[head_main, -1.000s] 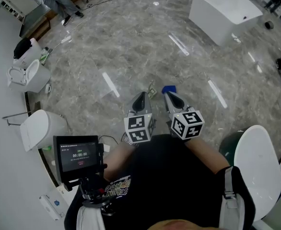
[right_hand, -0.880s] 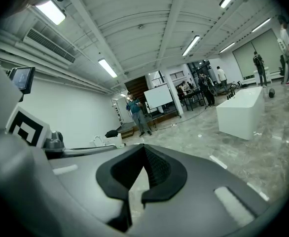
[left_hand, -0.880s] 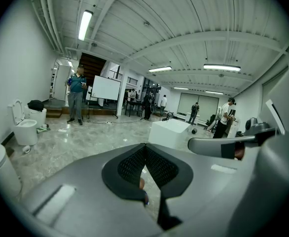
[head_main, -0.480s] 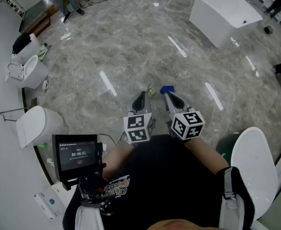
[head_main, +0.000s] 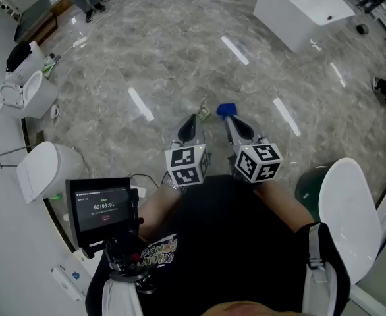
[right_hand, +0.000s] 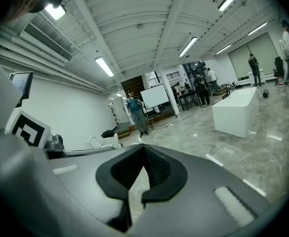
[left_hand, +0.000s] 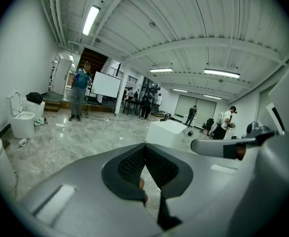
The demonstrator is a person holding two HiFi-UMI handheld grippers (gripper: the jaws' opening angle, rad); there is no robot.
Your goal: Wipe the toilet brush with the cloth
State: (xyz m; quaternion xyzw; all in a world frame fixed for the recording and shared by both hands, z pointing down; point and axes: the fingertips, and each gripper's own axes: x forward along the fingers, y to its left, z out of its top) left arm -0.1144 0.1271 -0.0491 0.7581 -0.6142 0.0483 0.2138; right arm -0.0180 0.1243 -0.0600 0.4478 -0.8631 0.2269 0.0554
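I see no toilet brush and no cloth that I can be sure of in any view. My left gripper (head_main: pixel 192 125) and right gripper (head_main: pixel 235 124) are held side by side in front of my body, pointing out over the grey marble floor (head_main: pixel 166 58). Both are shut with nothing between the jaws; the left gripper view (left_hand: pixel 145 147) and the right gripper view (right_hand: pixel 144 151) show the ribbed pads meeting. A small blue thing (head_main: pixel 226 109) lies on the floor just beyond the right gripper's tip; what it is I cannot tell.
At the left wall stand an open toilet (head_main: pixel 23 96) and a closed one (head_main: pixel 48 171). A white toilet lid (head_main: pixel 351 216) with a dark green bowl (head_main: pixel 309 188) is at my right. A white tub (head_main: pixel 302 8) stands far off. People stand far back (left_hand: pixel 79 90).
The floor and fixtures have slid a little left and up in the head view. Both grippers stay side by side and shut.
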